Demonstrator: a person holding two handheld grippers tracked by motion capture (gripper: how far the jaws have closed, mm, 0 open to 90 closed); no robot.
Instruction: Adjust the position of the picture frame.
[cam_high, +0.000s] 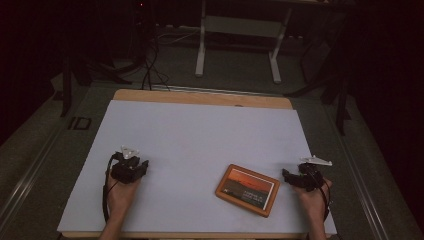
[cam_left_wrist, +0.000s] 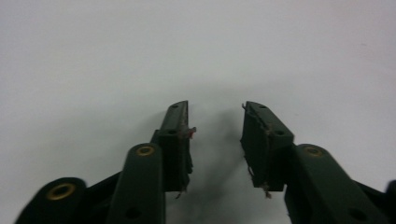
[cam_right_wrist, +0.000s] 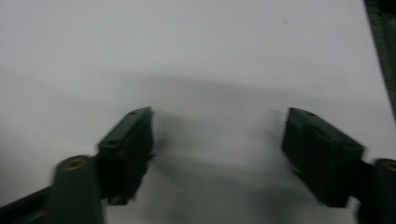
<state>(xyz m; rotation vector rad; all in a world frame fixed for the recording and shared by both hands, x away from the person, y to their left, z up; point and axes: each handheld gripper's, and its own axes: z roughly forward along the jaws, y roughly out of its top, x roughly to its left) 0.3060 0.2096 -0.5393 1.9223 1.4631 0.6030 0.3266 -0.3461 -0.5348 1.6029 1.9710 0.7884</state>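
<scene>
High view: right gripper (cam_high: 286, 174) held low over the white table top (cam_high: 200, 135) near its right edge, jaws pointing left, just beside the right short edge of the framed picture (cam_high: 248, 189), apart from it by a narrow strip of bare surface. Right gripper view: jaws spread wide, nothing between them but white surface and their own shadow. Framed picture lying flat, wood-coloured border, orange sunset scene, turned at a slant, in the near right part of the table top, between the two grippers but much closer to the right one. Left gripper (cam_high: 142, 165) well apart from the picture, over the near left part. Left gripper view: jaws parted with a clear gap, empty, frayed pads (cam_left_wrist: 180, 135) facing bare white.
</scene>
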